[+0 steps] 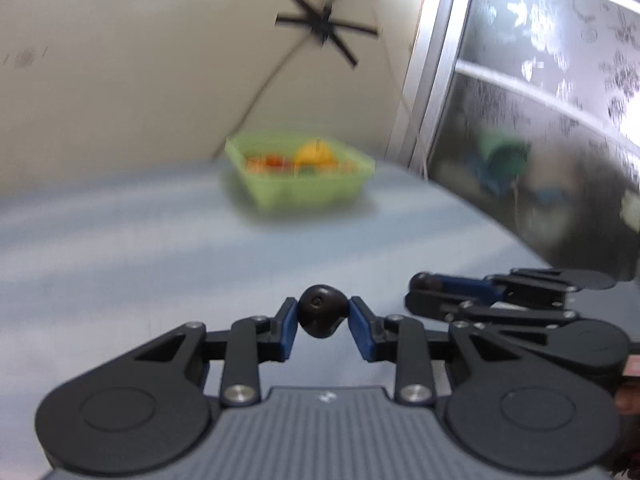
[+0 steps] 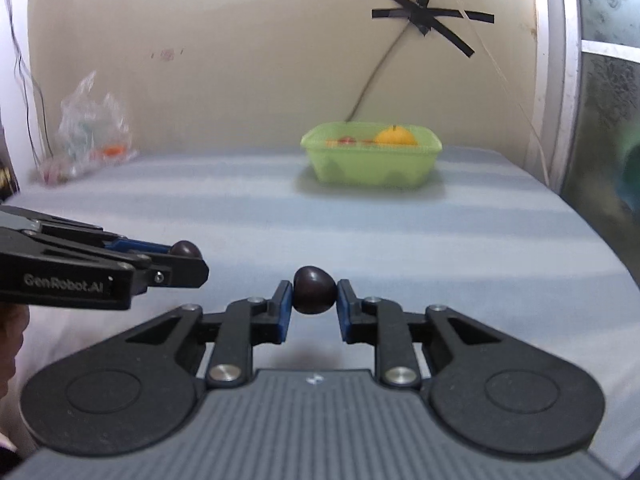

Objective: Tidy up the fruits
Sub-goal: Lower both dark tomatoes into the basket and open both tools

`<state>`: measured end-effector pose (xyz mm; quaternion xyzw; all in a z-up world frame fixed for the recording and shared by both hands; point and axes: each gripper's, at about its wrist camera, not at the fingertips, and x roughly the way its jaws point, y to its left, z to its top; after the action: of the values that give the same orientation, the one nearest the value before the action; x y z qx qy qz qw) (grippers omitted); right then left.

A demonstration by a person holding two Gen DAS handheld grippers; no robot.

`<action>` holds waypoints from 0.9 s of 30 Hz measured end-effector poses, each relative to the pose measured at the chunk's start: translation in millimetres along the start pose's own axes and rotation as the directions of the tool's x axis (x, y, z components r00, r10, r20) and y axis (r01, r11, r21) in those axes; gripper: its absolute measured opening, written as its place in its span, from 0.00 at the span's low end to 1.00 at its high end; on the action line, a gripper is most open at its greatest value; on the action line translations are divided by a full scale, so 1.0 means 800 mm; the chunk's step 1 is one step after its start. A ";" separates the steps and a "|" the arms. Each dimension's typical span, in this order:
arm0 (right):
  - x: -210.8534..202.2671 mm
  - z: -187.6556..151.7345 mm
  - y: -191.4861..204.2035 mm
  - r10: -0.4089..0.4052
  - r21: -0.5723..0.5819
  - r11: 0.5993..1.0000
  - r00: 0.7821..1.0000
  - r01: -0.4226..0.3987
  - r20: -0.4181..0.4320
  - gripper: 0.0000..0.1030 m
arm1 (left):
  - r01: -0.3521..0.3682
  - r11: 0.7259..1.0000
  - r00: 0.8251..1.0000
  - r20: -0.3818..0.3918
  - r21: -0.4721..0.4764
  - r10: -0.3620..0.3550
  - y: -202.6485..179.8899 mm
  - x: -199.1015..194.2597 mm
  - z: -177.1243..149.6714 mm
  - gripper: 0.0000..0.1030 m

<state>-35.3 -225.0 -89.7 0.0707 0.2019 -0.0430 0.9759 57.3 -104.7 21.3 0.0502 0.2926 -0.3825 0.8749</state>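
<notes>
My matt black plastic left gripper (image 1: 322, 317) pinched a smooth, glossy dark plum (image 1: 322, 314). The translucent green plastic tub (image 2: 372, 160) sat on matt striped blue-grey cloth (image 2: 280, 220).

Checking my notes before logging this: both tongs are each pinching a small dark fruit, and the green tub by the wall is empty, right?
Not quite: the green tub isn't empty. The right wrist view shows an orange fruit and small red pieces inside. The rest holds: the left tongs and right tongs each pinch a small dark fruit.
</notes>
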 end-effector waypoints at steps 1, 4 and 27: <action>0.008 0.015 -0.007 0.009 0.005 1.000 1.000 -0.009 0.007 0.26 | -0.001 1.000 1.000 0.015 0.015 0.001 0.000 0.007 0.020 0.27; 0.041 0.067 -0.035 0.032 0.041 0.999 0.999 -0.033 0.024 0.26 | -0.023 0.998 0.998 0.060 0.051 0.020 0.002 0.039 0.079 0.28; 0.221 0.174 -0.109 0.045 -0.011 0.999 0.999 -0.045 0.014 0.35 | -0.015 0.976 0.995 -0.097 -0.219 -0.006 0.106 0.246 0.195 0.35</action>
<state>170.8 -342.6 -44.6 0.0699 0.1935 -0.0207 0.9784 295.9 -219.4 29.8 -0.0276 0.3751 -0.3430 0.8607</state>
